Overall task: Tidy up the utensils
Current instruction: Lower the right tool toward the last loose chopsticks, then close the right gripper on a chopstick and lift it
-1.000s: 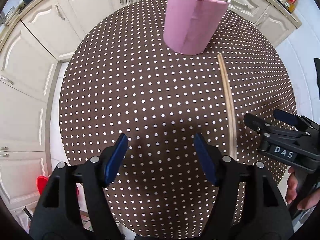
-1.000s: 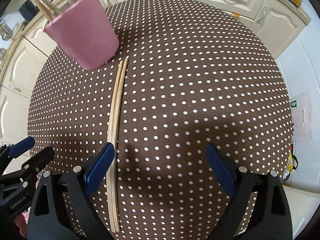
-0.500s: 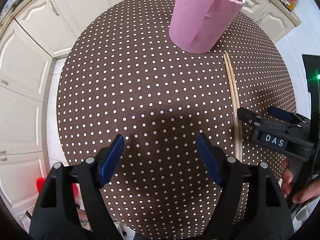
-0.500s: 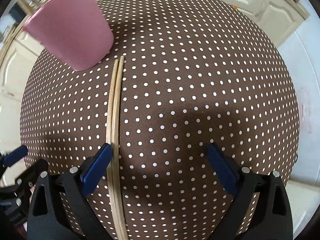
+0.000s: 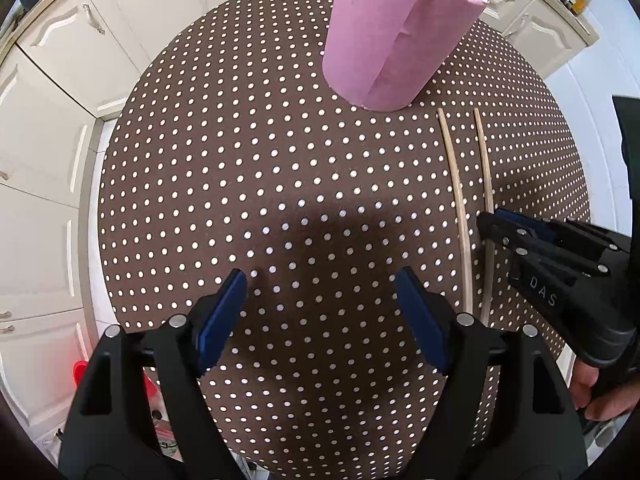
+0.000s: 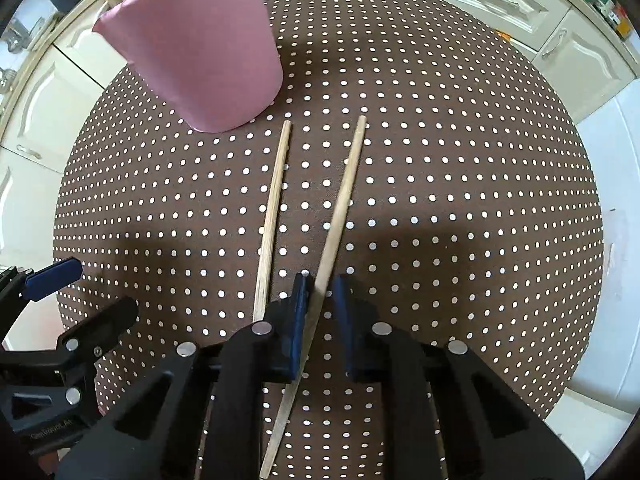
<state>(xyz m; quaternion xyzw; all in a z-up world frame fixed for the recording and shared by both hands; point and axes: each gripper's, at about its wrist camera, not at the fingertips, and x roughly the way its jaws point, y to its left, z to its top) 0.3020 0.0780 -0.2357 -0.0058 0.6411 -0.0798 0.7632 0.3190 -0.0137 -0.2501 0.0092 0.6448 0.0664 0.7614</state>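
Right gripper [image 6: 320, 284] jaws clamped on one chopstick [image 6: 340, 204]; left gripper [image 5: 320, 304] jaws wide apart, holding nothing, above the tabletop [image 5: 240, 184]

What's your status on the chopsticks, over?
Right gripper shut on one chopstick; left gripper open, idle. Second chopstick loose on the tablecloth. Pink cup ahead, path unobstructed.

Black plastic clamp bodies, blue fingers [image 5: 222, 316], silver screws, white "DAS" lettering, bare-skinned hand [image 5: 596, 394]
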